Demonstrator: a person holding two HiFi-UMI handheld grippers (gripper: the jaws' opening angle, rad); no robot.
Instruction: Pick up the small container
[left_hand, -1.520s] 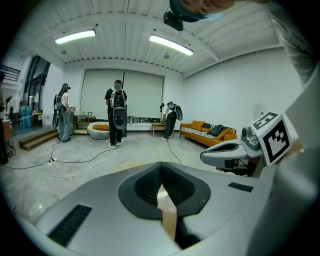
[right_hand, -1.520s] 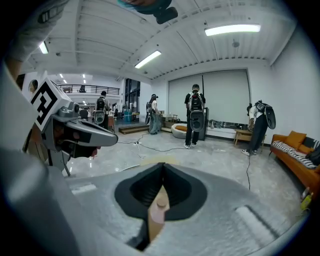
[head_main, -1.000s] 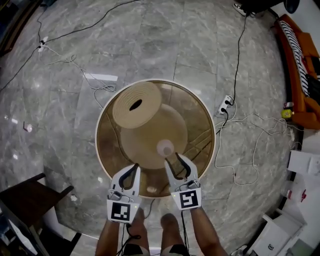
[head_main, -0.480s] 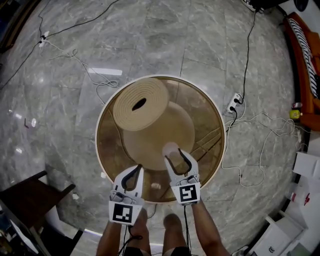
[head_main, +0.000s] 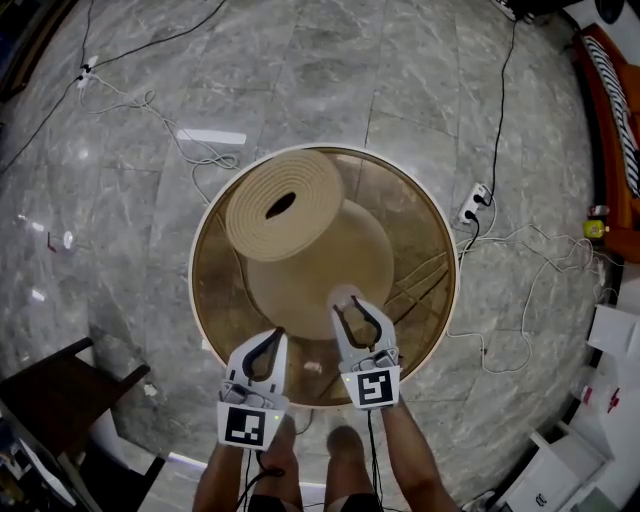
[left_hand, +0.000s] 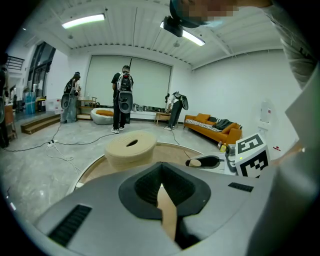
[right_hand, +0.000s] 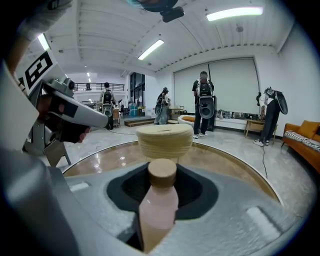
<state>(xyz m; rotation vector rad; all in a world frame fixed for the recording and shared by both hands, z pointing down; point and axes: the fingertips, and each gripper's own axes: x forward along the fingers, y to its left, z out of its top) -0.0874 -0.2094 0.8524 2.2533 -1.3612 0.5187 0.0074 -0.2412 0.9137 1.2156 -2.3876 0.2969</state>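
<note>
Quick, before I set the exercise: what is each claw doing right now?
Left claw: closed, empty.
Right claw: has just closed onto the small pink bottle, holding it.

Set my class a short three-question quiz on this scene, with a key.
1. What stands between the right gripper's jaws? A) a small pink bottle with a tan cap B) a red apple C) nothing
2. True or false: the beige ribbed roll lies on the floor beside the round brown table.
3. Fill in: the left gripper's jaws are ____.
Key: 1 A; the jaws have just been closing on the bottle. 2 false; the roll stands on the table. 3 shut, with nothing between them.
</note>
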